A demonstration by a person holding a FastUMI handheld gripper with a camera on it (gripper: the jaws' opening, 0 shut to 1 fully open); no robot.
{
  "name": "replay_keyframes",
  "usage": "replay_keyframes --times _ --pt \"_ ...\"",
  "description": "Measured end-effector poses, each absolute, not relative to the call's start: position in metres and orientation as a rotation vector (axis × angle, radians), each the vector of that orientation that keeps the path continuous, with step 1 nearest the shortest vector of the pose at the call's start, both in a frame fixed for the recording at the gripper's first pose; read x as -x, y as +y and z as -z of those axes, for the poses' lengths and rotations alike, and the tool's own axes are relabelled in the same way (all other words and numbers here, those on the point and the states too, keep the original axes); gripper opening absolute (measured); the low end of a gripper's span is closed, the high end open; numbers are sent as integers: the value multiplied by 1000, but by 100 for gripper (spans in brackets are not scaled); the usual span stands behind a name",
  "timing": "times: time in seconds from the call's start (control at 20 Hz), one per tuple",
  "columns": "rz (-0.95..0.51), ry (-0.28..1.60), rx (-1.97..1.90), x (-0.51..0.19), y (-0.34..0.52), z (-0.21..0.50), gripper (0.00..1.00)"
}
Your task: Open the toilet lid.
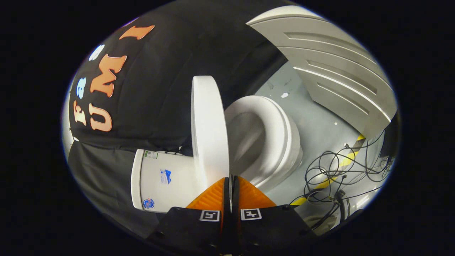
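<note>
1. As the camera is rolled sideways, the smooth white plastic toilet lid (209,128) stands raised off the white oval toilet seat (275,124), swung back toward the white ceramic tank (167,179).
2. Just below the lid's edge, the gripper (231,185) has its fingers closed together; whether they pinch that edge, I cannot tell.
3. Judged from this, the lid is mostly open; releasing remains.

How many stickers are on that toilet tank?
3 on the tank: one by its top edge, one mid-side, and one lowest, nearest the shut tongs. Others may sit on hidden sides.
</note>
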State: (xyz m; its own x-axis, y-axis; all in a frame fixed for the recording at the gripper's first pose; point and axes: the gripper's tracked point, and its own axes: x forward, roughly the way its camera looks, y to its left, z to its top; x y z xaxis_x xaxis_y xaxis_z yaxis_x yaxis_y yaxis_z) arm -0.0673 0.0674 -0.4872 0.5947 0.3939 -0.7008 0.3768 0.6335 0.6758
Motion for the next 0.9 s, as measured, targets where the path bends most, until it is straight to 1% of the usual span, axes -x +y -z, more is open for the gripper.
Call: replay_keyframes --times 0.2,0.9 --pt "-30 957 -830 64 83 461 8" --pt "-61 898 -719 58 142 396 8"
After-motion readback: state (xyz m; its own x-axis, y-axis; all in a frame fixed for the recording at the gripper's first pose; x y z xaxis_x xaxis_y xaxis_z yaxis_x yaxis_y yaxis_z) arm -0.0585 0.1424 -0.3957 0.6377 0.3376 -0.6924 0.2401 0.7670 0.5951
